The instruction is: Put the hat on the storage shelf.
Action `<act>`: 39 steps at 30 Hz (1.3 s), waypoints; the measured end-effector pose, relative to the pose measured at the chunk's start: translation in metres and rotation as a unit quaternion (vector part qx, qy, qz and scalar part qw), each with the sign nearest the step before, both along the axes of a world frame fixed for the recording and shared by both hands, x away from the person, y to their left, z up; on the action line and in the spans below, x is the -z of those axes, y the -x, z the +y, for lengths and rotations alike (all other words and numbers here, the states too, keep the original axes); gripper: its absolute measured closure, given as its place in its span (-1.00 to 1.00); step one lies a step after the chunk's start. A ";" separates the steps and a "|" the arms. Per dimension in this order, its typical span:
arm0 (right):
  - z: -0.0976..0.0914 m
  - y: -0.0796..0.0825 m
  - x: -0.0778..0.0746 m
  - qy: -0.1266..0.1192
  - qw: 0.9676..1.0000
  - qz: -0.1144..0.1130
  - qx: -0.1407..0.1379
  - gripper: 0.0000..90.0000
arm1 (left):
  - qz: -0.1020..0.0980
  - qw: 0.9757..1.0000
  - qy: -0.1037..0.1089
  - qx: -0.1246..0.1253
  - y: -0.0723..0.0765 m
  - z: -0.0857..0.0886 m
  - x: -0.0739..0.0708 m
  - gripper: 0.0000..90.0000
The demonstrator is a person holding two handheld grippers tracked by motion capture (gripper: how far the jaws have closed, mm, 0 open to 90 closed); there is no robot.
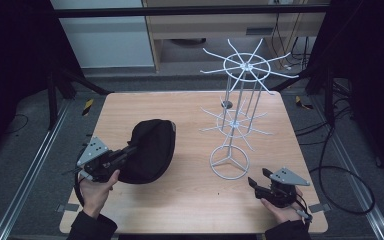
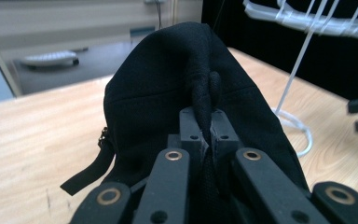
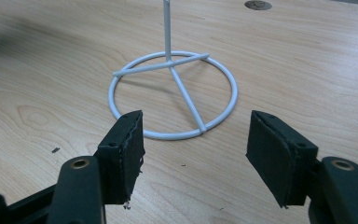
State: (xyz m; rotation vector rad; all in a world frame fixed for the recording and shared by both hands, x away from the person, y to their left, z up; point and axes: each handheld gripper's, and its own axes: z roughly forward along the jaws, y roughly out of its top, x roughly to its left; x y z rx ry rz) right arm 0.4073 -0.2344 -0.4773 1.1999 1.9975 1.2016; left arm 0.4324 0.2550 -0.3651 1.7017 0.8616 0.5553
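Observation:
A black fabric cap (image 1: 152,145) lies on the left half of the wooden table (image 1: 190,200). My left gripper (image 1: 131,150) is shut on a raised fold of the cap's cloth; the left gripper view shows the fold pinched between the jaws (image 2: 204,128) with the cap (image 2: 158,88) bulging behind them. A white wire hanging rack (image 1: 240,67) stands at centre right on a ring base (image 1: 229,162). My right gripper (image 1: 259,177) rests near the front right, open and holding nothing. In the right gripper view it (image 3: 196,140) faces the ring base (image 3: 172,136).
A small round grommet (image 1: 226,104) is set in the table behind the rack. Dark floor, cables and black frame legs surround the table. The rack's spokes reach out wide at two heights. A strap with a zip pull (image 2: 91,170) hangs from the cap's left side.

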 end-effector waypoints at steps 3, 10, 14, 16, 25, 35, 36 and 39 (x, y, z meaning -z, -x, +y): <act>0.000 0.000 0.000 0.000 1.000 0.000 0.000 -0.19 | -0.018 1.000 0.016 0.001 0.007 -0.001 -0.010 0.91; 0.001 0.000 0.000 0.002 1.000 -0.003 0.000 -0.20 | -0.065 0.996 0.059 0.009 0.025 -0.003 -0.035 0.91; 0.000 0.001 0.000 0.001 1.000 -0.003 0.001 -0.20 | -0.087 0.993 0.077 0.016 0.031 -0.004 -0.046 0.91; 0.000 0.001 0.000 0.001 1.000 -0.004 0.002 -0.20 | -0.096 0.992 0.081 0.021 0.033 -0.005 -0.052 0.91; 0.000 0.000 0.001 0.003 1.000 -0.006 0.004 -0.21 | -0.135 0.984 0.113 0.033 0.037 -0.004 -0.073 0.91; 0.000 0.000 0.001 0.004 1.000 -0.006 0.004 -0.21 | -0.139 0.980 0.132 0.055 0.029 -0.010 -0.096 0.91; 0.000 0.000 0.001 0.003 1.000 -0.005 0.004 -0.22 | -0.139 0.979 0.135 0.058 0.028 -0.011 -0.099 0.91; 0.000 0.000 0.001 0.004 1.000 -0.005 0.004 -0.22 | -0.137 0.978 0.141 0.065 0.026 -0.010 -0.108 0.91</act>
